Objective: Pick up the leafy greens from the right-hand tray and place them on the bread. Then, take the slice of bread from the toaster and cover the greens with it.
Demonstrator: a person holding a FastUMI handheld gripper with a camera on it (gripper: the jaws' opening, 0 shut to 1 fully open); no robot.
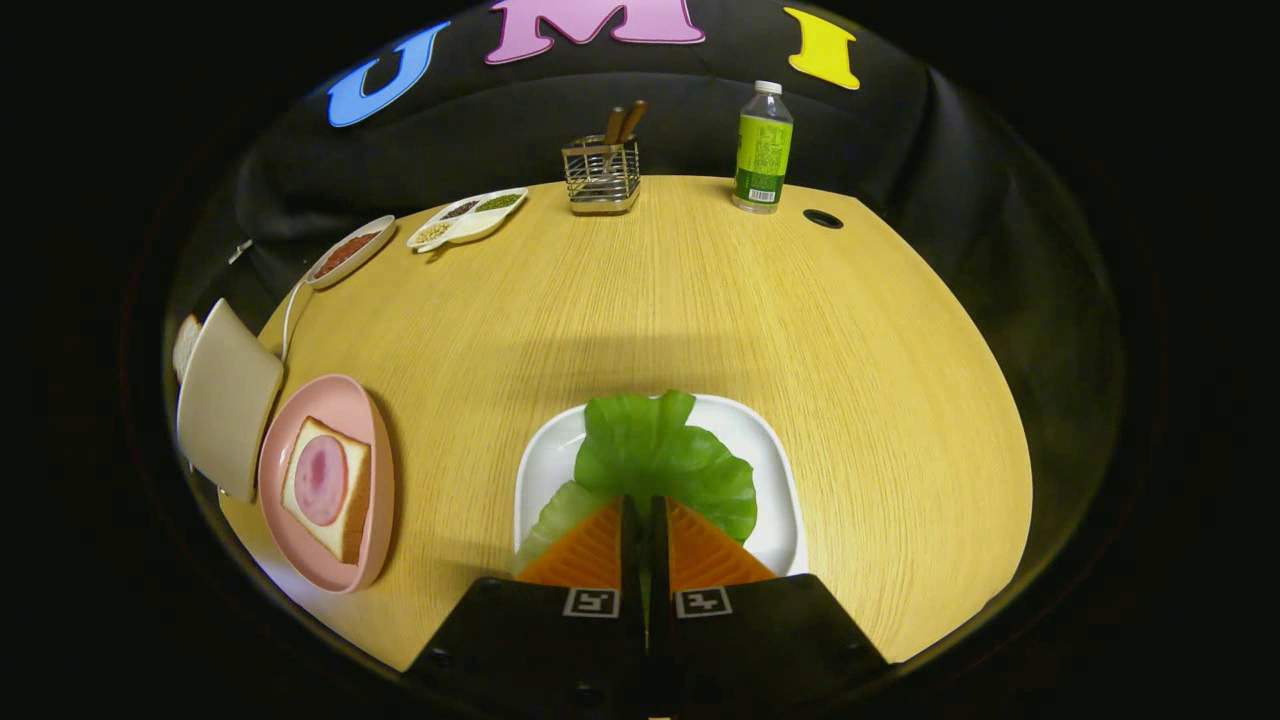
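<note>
Pinching the leafy greens (660, 455) low in the centre of the frame, the gripper (645, 505) is closing its fingers nearly together on the leaf's near edge over the white tray (785, 470). Bare table (640, 290) is lying open toward the pink plate (375, 440), lower left, where the bread (358, 500) is waiting beside the toaster (225, 400).

No words are legible: the label on the bottle (763, 148), upper right, is too small; the gripper (645, 508), bearing square coded markers, pinches the leafy greens (660, 455).
</note>
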